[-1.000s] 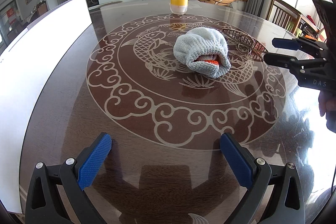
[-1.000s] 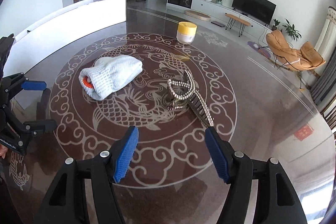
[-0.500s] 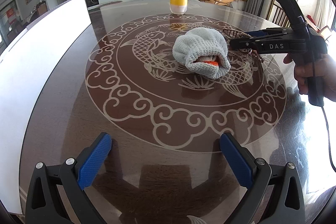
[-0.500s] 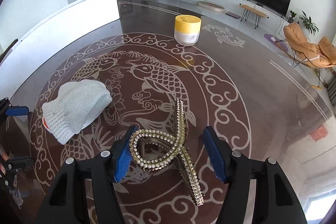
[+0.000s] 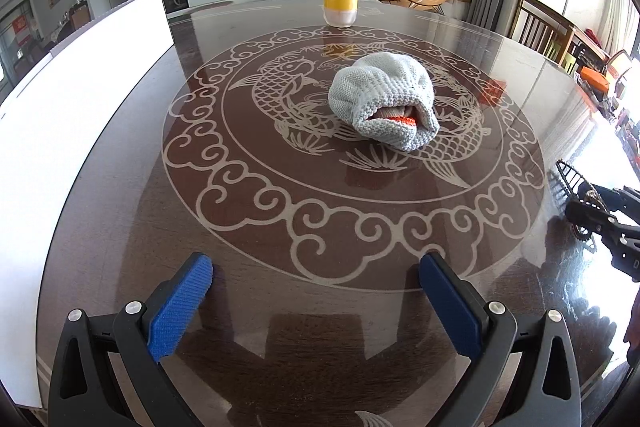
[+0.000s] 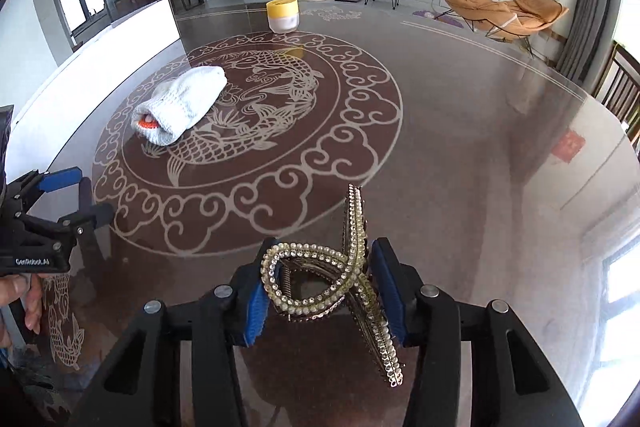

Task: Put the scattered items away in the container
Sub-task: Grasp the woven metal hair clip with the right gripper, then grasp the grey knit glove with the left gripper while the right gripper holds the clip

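A gold rhinestone hair clip [image 6: 320, 279] sits between the blue pads of my right gripper [image 6: 324, 255], whose jaws are closing; both pads touch its sides. The left wrist view catches that gripper [image 5: 580, 203] and the hair clip [image 5: 568, 175] at the far right edge. A grey knitted hat [image 5: 380, 91] with something orange in its opening lies on the fish pattern at the table's middle; the right wrist view has this hat [image 6: 184, 99] at left. My left gripper [image 5: 314, 267] hovers open over the near table edge, nothing between its fingers, and the left gripper [image 6: 90, 193] also appears at left.
A tall white box [image 5: 80, 75] stands along the table's left side, and the same box [image 6: 120, 43] is at the back left in the right wrist view. A yellow-lidded jar [image 5: 340, 9] stands at the far edge. Wooden chairs [image 5: 536, 27] flank the right side. A hand [image 6: 24, 299] grips the left tool.
My right gripper reached the hair clip beside the hat, closed around it, and drew it back to the table's right side. The left gripper stayed still and open.
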Tool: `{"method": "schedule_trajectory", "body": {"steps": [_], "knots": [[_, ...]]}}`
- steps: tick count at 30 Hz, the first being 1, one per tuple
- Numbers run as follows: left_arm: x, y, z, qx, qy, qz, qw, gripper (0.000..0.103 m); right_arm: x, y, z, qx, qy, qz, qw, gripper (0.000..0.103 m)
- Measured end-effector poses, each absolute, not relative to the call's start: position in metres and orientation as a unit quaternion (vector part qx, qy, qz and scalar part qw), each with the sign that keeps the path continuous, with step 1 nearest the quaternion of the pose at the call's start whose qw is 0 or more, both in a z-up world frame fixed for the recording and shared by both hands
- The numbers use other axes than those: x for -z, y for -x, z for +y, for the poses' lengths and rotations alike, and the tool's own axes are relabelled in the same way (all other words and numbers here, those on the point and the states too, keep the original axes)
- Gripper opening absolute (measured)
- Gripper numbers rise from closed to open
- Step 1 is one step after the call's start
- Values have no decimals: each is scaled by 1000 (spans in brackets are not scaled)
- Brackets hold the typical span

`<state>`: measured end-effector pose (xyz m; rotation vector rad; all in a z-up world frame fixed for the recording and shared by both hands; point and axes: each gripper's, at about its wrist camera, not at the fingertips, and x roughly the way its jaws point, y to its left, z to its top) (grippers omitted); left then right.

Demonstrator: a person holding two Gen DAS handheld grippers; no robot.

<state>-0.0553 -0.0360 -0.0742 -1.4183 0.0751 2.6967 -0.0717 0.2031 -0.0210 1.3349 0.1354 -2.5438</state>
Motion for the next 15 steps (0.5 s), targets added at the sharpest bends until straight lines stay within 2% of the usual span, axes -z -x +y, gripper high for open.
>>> {"method": "schedule_trajectory", "body": {"steps": [4,7,10,15], "knots": [[67,76,-32,-862,500,17,80,103,21,41,207,883,-454,38,115,49],[34,95,-26,-874,474,2,107,103,20,40,202,884,-451,50,110,51],[15,123,-11,-877,467,33,105,103,21,39,199,887,-446,55,109,51],[38,175,17,-855,500,93,97,103,21,39,200,888,-443,55,110,51]]}}
